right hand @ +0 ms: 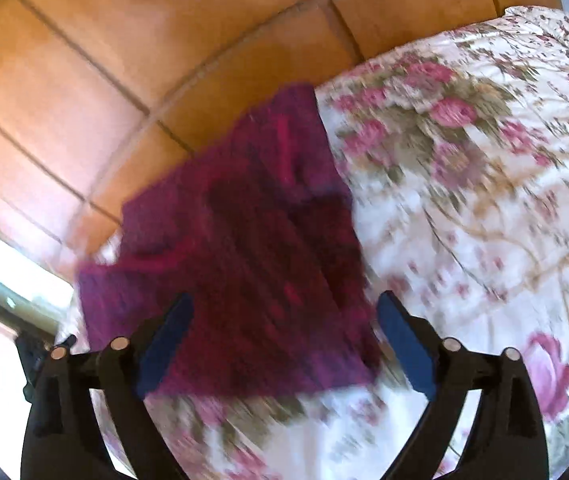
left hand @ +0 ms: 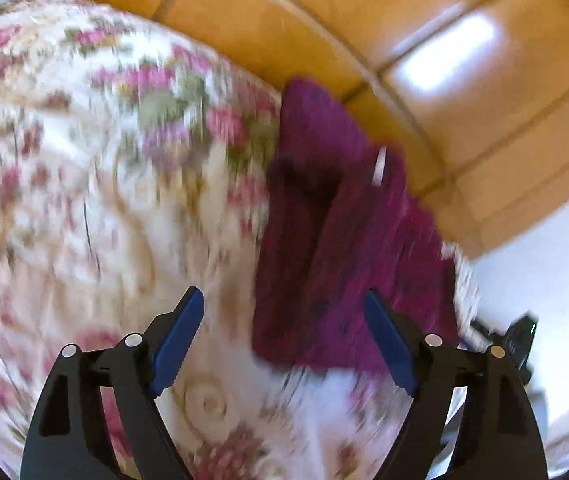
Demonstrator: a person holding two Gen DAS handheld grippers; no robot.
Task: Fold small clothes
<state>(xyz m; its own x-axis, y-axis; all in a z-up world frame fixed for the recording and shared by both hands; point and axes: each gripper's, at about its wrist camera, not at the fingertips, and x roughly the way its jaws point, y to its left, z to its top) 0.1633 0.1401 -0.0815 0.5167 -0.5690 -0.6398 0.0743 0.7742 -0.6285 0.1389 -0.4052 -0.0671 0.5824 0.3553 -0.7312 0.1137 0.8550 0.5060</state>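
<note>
A dark magenta knitted garment (left hand: 336, 240) lies on a flowered bedspread (left hand: 84, 180) near the bed's edge, partly folded, with a darker fold down its middle. It also shows in the right wrist view (right hand: 244, 248). My left gripper (left hand: 284, 320) is open and empty, above the bedspread just left of the garment's near edge. My right gripper (right hand: 284, 324) is open and empty, hovering over the garment's near part. Both views are motion-blurred.
The bedspread (right hand: 484, 220) covers the bed to the right in the right wrist view. An orange tiled floor (left hand: 404, 40) lies beyond the bed's edge, also in the right wrist view (right hand: 124, 60). A dark object (left hand: 518, 340) sits at the right beside a white wall.
</note>
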